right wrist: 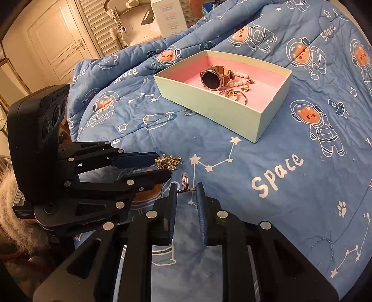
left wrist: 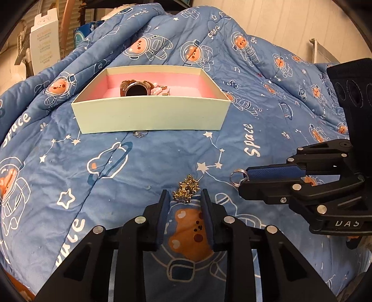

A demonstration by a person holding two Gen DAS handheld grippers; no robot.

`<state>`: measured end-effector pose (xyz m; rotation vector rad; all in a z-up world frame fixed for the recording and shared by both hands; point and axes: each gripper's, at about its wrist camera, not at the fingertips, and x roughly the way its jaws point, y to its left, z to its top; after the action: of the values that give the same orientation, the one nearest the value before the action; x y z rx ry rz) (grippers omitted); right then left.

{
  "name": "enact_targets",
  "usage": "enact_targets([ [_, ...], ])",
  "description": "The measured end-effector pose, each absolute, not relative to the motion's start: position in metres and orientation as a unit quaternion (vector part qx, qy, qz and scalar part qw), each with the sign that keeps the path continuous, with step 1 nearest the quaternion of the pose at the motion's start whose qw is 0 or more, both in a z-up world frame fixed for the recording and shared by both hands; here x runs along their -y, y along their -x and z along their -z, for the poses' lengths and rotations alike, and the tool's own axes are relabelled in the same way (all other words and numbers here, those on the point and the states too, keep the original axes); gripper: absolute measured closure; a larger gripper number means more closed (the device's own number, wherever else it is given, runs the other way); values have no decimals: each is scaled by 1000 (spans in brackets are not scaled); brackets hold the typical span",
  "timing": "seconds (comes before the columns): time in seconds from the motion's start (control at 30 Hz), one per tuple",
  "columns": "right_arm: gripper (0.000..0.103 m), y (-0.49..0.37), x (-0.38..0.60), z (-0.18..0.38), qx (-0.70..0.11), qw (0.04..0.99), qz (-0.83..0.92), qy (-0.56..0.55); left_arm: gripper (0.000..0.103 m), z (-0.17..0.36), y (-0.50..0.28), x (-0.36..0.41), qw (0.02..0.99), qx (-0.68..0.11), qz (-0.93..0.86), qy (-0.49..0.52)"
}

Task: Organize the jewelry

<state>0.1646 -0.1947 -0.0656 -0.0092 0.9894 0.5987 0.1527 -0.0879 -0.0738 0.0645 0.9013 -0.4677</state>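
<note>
A pale green box [left wrist: 151, 113] with pink lining sits on the blue quilt; it also shows in the right wrist view [right wrist: 209, 109]. Inside lie a watch [right wrist: 211, 80], a pearl bracelet [right wrist: 239, 79] and gold rings [right wrist: 232, 94]. My left gripper [left wrist: 186, 197] is open, its fingertips on either side of a gold spiky earring [left wrist: 187, 189]. My right gripper [right wrist: 187, 189] is shut on a silver ring [right wrist: 184, 180], also seen at its tip in the left wrist view [left wrist: 238, 177]. A small silver ring [left wrist: 139, 134] lies against the box's front wall.
The quilt [left wrist: 69, 162] is bunched up high behind the box. White cartons [right wrist: 167, 16] and a louvred door [right wrist: 97, 25] stand beyond the bed. A fur cuff [right wrist: 9, 209] shows at the left edge.
</note>
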Motion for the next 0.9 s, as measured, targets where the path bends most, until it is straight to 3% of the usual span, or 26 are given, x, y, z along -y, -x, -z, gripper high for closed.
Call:
enact_targets([
  [0.1,86,-165,195,67,-469,837,-281,2,86,74,-151,85,874,-428,227,-26],
  [0.9,86,-172,190,40,-457,835,-305,-49,86,24,-141,46,884,-409,220,56],
])
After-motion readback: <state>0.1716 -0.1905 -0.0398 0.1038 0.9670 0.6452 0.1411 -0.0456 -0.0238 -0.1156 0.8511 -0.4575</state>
